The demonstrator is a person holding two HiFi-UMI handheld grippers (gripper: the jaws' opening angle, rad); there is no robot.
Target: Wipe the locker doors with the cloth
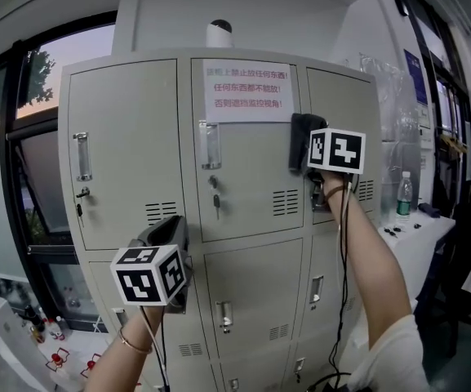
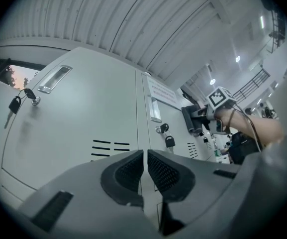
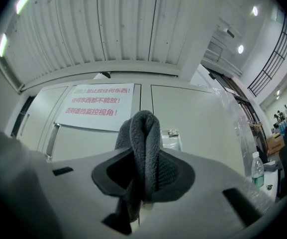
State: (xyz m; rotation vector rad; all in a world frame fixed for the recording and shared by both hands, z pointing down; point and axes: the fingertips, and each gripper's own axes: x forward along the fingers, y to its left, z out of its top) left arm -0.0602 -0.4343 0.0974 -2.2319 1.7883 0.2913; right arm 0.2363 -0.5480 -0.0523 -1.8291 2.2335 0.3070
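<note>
Cloth (image 1: 302, 139), pinched in a fold by the right gripper (image 3: 144, 156) at the locker doors (image 1: 243, 207) just beside the paper notice's (image 1: 246, 91) lower right corner, may snag and peel that notice; left gripper (image 2: 145, 171), well below the notice, pressed together, empty.

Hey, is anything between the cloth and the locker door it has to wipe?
Nothing visible. The right gripper holds the cloth at the right edge of the top middle door; the taped paper notice beside it covers part of that door.
</note>
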